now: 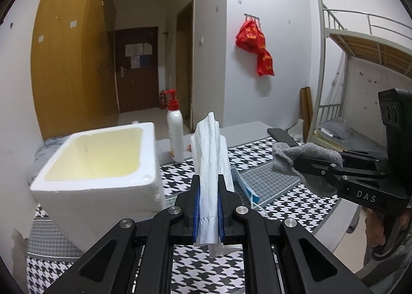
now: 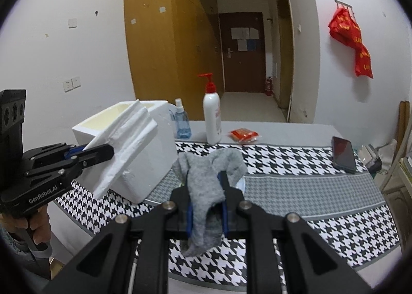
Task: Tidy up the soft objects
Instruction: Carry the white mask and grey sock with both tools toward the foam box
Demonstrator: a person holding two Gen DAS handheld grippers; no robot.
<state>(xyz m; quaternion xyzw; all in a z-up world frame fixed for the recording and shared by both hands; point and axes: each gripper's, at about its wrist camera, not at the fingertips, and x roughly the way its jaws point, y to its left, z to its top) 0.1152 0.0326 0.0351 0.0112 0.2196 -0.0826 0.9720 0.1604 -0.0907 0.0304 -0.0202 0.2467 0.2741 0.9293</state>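
Left gripper (image 1: pixel 208 201) is clamped on a folded white tissue (image 1: pixel 212 155), held clear above the houndstooth cloth (image 1: pixel 283 206) beside the open foam box (image 1: pixel 97 165). Right gripper (image 2: pixel 207 206) pinches a grey sock (image 2: pixel 206 180) that hangs off the table. Behind stand a white pump bottle (image 2: pixel 212 119), blue spray bottle (image 2: pixel 181 124), red packet (image 2: pixel 243 135) and phone (image 2: pixel 343 153).

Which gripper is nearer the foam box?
Left. The left gripper, holding white tissue, is right beside the foam box; the right gripper, holding a grey cloth, is farther off.
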